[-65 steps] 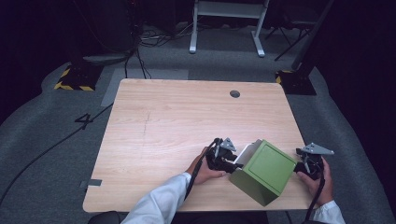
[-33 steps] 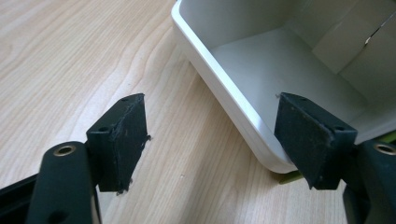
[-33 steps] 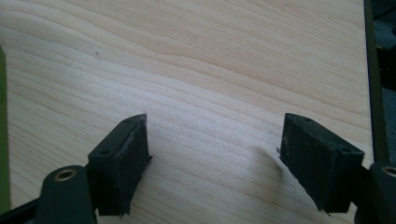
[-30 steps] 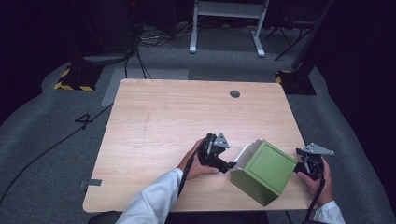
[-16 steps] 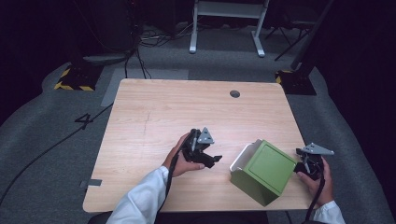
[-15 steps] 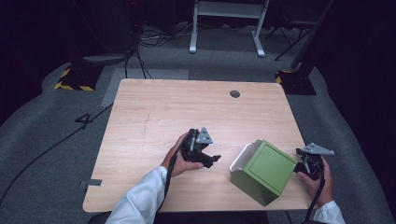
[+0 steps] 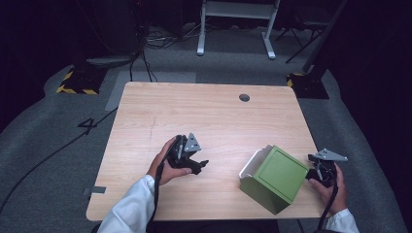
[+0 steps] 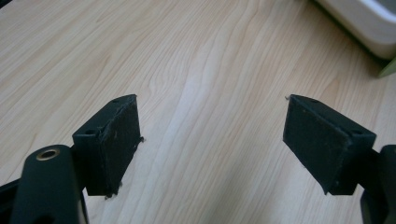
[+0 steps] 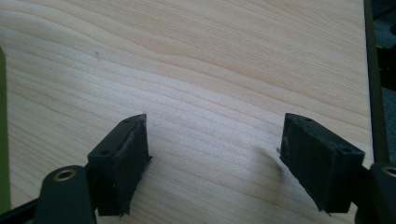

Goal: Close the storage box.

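Note:
A green box with a white rim lies tilted near the table's front right corner. My left gripper is held over the wood to the left of the box, well apart from it, open with nothing between its jaws. A white edge of the box shows at the top right of the left gripper view. My right gripper sits just right of the box at the table's right edge, open and empty. A green sliver of the box runs along the left border of the right gripper view.
The light wooden table has a round cable hole near its far edge. Grey floor with cables and a white metal stand lies beyond. The table's right edge is close to my right gripper.
My left gripper has let go of the box's white rim and drawn away to the left across the table. The box and the right gripper have stayed put.

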`<action>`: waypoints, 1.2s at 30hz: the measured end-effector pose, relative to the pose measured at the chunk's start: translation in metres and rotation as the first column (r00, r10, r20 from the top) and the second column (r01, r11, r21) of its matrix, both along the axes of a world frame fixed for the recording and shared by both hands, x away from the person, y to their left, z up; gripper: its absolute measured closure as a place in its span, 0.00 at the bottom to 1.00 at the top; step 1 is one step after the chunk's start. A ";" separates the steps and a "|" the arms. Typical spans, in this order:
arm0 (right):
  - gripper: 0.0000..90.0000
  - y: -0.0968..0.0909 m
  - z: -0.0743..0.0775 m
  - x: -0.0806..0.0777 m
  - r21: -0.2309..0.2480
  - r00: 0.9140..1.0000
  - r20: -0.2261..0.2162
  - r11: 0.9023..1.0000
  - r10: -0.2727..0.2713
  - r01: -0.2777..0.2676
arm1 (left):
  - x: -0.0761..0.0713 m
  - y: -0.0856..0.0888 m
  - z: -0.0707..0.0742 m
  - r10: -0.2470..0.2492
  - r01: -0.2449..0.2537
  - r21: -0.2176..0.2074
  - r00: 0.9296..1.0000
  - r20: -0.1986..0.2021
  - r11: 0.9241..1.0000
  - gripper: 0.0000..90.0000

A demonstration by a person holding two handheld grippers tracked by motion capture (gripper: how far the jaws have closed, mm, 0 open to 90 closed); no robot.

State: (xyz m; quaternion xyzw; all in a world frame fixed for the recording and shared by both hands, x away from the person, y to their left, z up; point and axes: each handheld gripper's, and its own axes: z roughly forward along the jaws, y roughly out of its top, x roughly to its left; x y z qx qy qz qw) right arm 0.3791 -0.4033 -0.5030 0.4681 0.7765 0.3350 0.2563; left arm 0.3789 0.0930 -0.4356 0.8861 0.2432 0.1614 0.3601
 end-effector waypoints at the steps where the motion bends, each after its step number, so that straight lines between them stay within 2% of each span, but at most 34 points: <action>1: 0.26 0.000 0.000 0.000 0.001 1.000 -0.001 1.000 -0.001 0.001 | -0.001 0.004 -0.001 0.009 -0.009 0.008 1.000 0.006 1.000 0.21; 4: 0.26 0.000 0.000 0.000 0.000 1.000 -0.001 1.000 -0.001 0.001 | -0.005 0.015 -0.003 0.035 -0.036 0.026 0.999 0.020 0.999 0.22; 8: 0.26 0.000 0.000 0.000 0.001 1.000 -0.001 1.000 -0.002 0.002 | -0.011 0.029 -0.004 0.059 -0.063 0.083 0.997 0.051 0.995 0.22; 13: 0.26 0.000 0.000 0.000 0.003 1.000 -0.003 1.000 -0.004 0.004 | -0.019 0.050 -0.010 0.095 -0.102 0.098 0.993 0.070 0.990 0.21; 17: 0.26 0.000 0.000 0.000 0.003 1.000 -0.004 1.000 -0.004 0.004 | -0.023 0.067 -0.019 0.125 -0.135 0.143 0.989 0.074 0.980 0.21; 24: 0.26 0.000 0.000 0.000 0.003 1.000 -0.003 1.000 -0.004 0.004 | -0.026 0.094 -0.035 0.198 -0.205 0.138 0.978 0.062 0.969 0.21; 26: 0.26 0.000 0.000 0.000 0.002 1.000 -0.003 1.000 -0.004 0.004 | -0.026 0.101 -0.040 0.209 -0.212 0.147 0.977 0.034 0.966 0.21; 28: 0.26 0.000 0.000 0.000 0.001 1.000 -0.003 1.000 -0.004 0.004 | -0.027 0.108 -0.044 0.233 -0.234 0.156 0.972 0.024 0.960 0.21; 29: 0.26 0.000 0.000 0.000 0.001 1.000 -0.002 1.000 -0.004 0.004 | -0.027 0.112 -0.046 0.240 -0.239 0.140 0.971 0.011 0.961 0.20; 36: 0.26 0.000 0.000 0.000 0.001 1.000 -0.002 1.000 -0.005 0.005 | -0.031 0.134 -0.059 0.290 -0.286 0.081 0.956 -0.045 0.955 0.20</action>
